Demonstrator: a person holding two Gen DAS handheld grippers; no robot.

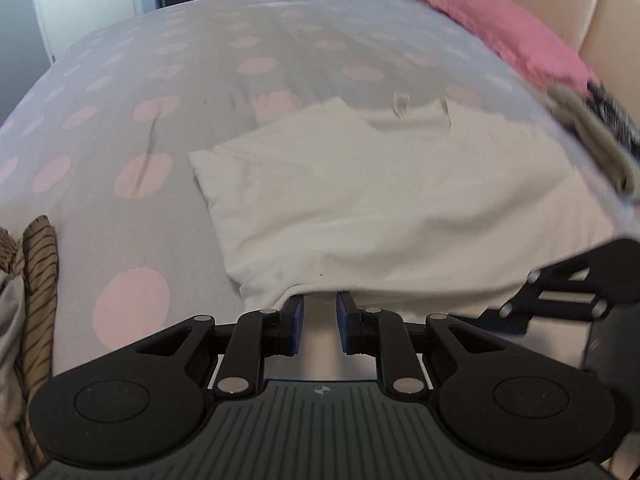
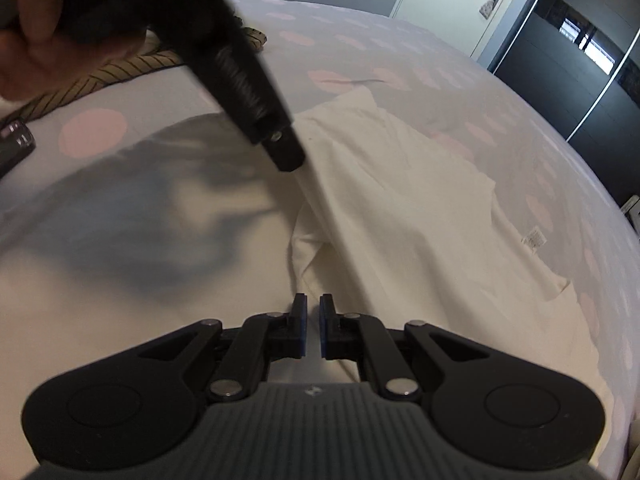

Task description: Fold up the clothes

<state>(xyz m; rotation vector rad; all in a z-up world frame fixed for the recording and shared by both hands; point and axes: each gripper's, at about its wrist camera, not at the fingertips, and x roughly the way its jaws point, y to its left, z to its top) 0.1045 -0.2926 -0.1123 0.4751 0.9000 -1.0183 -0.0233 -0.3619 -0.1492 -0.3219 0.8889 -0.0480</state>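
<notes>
Fabric of the white shirt (image 1: 380,200) drapes over the left gripper (image 1: 320,312), whose narrow jaws sit at its near hem; grip unclear. The right gripper (image 2: 313,320), nearly closed, holds nothing visible above the shirt's edge. Beyond, open dotted bedspread (image 1: 180,60) reaches a pink pillow (image 1: 512,32).
</notes>
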